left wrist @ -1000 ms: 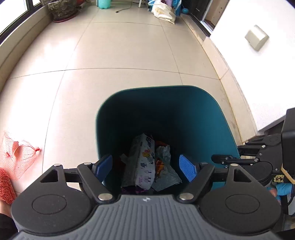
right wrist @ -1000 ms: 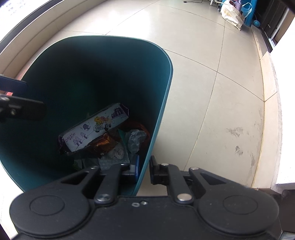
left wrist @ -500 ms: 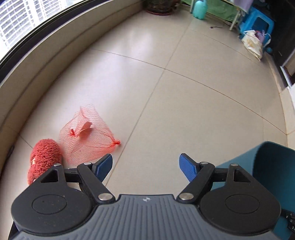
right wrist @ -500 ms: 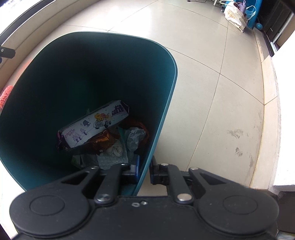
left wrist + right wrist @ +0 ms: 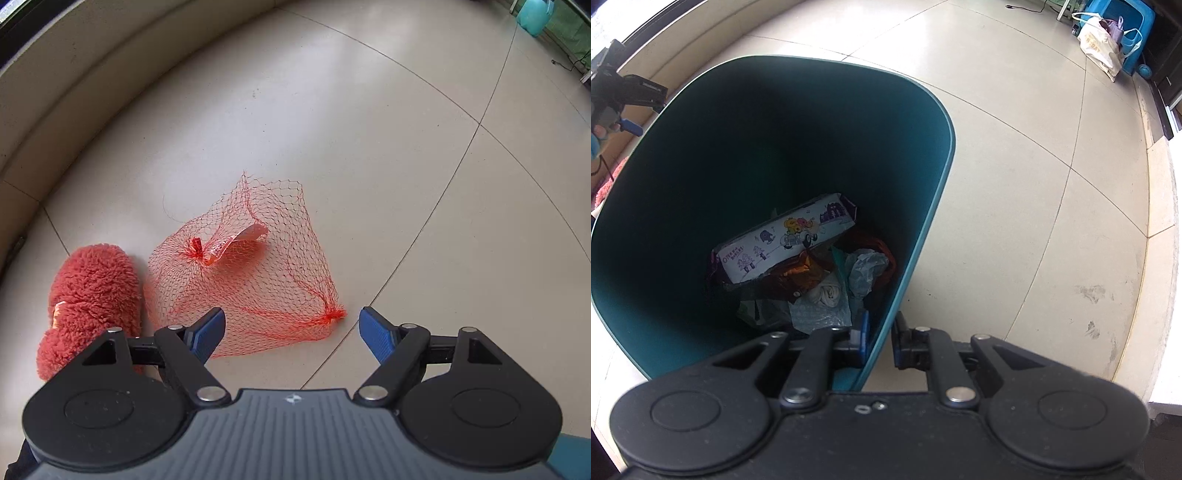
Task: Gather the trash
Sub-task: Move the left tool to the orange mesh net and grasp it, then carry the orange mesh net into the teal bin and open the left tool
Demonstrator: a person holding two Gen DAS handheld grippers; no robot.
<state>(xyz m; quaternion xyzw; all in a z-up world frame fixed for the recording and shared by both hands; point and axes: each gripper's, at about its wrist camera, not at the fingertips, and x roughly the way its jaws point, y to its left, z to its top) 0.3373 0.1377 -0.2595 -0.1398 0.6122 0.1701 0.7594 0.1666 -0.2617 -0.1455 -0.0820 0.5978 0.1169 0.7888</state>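
A crumpled red net bag (image 5: pixel 251 273) lies on the beige floor tiles, with a small orange scrap inside it. My left gripper (image 5: pixel 291 332) hangs open just above its near edge, blue pads wide apart and nothing between them. In the right wrist view my right gripper (image 5: pixel 881 338) is shut on the near rim of the teal trash bin (image 5: pixel 923 229), one pad inside and one outside the wall. The bin holds several wrappers, among them a white and purple packet (image 5: pixel 783 240) and crumpled plastic. The left gripper (image 5: pixel 628 96) also shows small beyond the bin's far left rim.
A fuzzy red slipper (image 5: pixel 88 299) lies right beside the net bag on its left. A low beige wall ledge (image 5: pixel 74 74) curves behind them. A white tote bag (image 5: pixel 1099 46) and a blue stool (image 5: pixel 1126 22) stand far off. A pale wall base (image 5: pixel 1161 221) runs along the right.
My left gripper has swung away from above the bin, leftward and down over the net bag, which now looms large. The right gripper has kept its hold on the bin rim.
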